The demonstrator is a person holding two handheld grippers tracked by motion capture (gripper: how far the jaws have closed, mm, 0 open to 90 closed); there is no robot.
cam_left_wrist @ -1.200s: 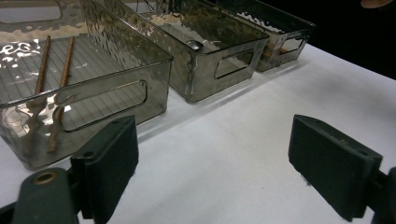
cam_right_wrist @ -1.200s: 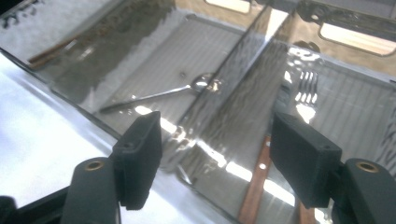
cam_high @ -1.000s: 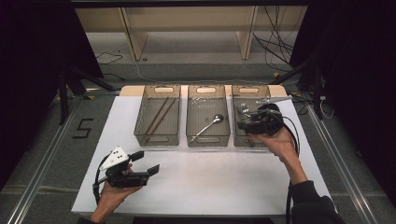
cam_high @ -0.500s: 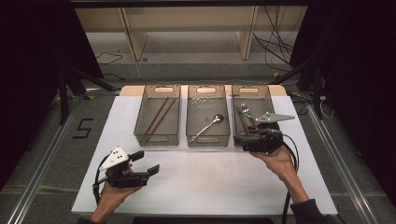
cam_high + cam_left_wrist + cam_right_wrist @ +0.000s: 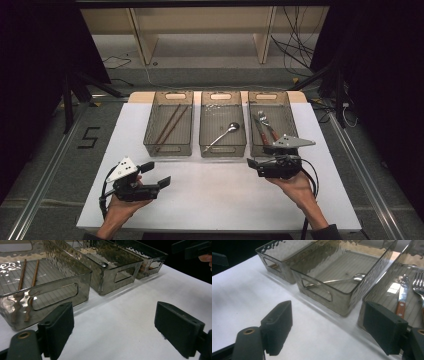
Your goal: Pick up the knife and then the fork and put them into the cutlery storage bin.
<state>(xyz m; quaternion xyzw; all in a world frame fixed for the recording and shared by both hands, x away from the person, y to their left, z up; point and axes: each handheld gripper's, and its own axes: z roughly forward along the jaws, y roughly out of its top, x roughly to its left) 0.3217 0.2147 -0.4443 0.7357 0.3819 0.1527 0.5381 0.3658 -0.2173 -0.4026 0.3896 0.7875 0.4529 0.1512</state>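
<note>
Three smoky clear bins stand in a row on the white table (image 5: 215, 197). The left bin (image 5: 167, 149) holds two brown chopsticks (image 5: 170, 125) (image 5: 22, 277). A metal spoon (image 5: 225, 134) (image 5: 342, 280) lies in the middle bin (image 5: 222, 149). In the right bin (image 5: 270, 95) lie a knife (image 5: 260, 129) (image 5: 403, 297) and a fork (image 5: 266, 121) (image 5: 418, 282). My left gripper (image 5: 156, 174) (image 5: 115, 332) is open over bare table at the front left. My right gripper (image 5: 261, 156) (image 5: 330, 330) is open just in front of the right bin; its jaws have just been opening, with nothing between them.
A shelf unit (image 5: 200, 30) and cables (image 5: 295, 50) lie on the floor beyond the table. A "5" mark (image 5: 89, 137) is on the floor at the left. Metal rails (image 5: 45, 175) run along both sides of the table.
My right gripper has come back from above the right bin, lower and nearer the person, to the table in front of that bin. The left gripper has stayed put.
</note>
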